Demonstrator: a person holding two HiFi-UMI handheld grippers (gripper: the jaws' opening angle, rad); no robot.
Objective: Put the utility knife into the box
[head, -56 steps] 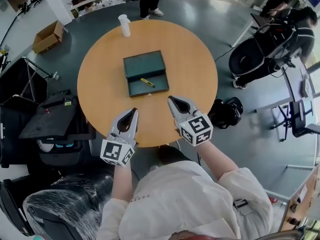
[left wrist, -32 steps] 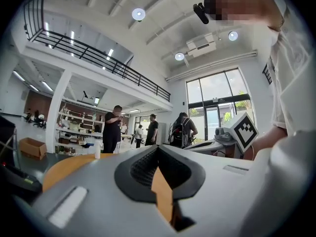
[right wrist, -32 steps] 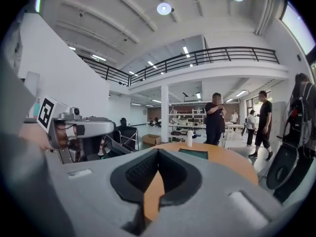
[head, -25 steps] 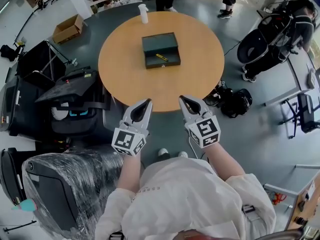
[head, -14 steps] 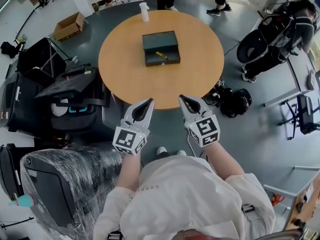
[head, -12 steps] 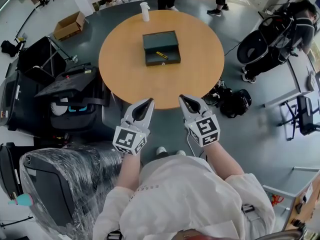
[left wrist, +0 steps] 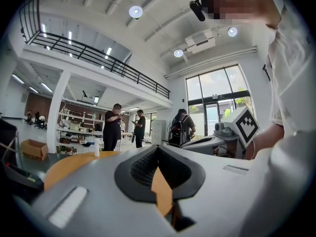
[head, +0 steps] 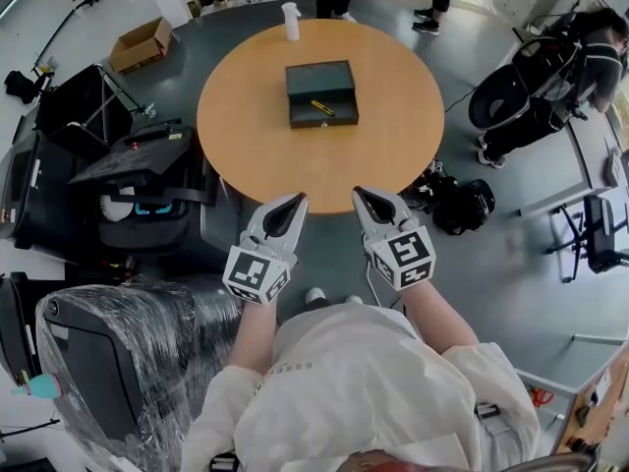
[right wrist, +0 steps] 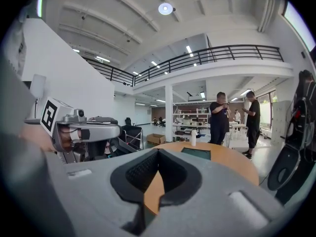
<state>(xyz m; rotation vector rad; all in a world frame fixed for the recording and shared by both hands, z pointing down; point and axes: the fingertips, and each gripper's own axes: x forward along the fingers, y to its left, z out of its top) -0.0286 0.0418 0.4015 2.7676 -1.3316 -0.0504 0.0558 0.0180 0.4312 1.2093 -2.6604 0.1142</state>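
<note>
Round wooden counter [head: 256, 136] in an open hall — the utility knife [head: 321, 108] lies inside the open box [head: 320, 77]. Left gripper [head: 295, 203] and right gripper [head: 362, 197] hover near the counter's edge — both clenched, empty.

A round wooden table [head: 256, 136] stands on a grey floor. Near the table's middle lies an open dark box [head: 319, 77], with the yellow utility knife [head: 321, 108] in the half toward the table's near edge. A white bottle [head: 291, 22] stands at the table's far edge. Just off the near edge, the left gripper [head: 299, 198] and right gripper [head: 359, 194] hover side by side, tips together
</note>
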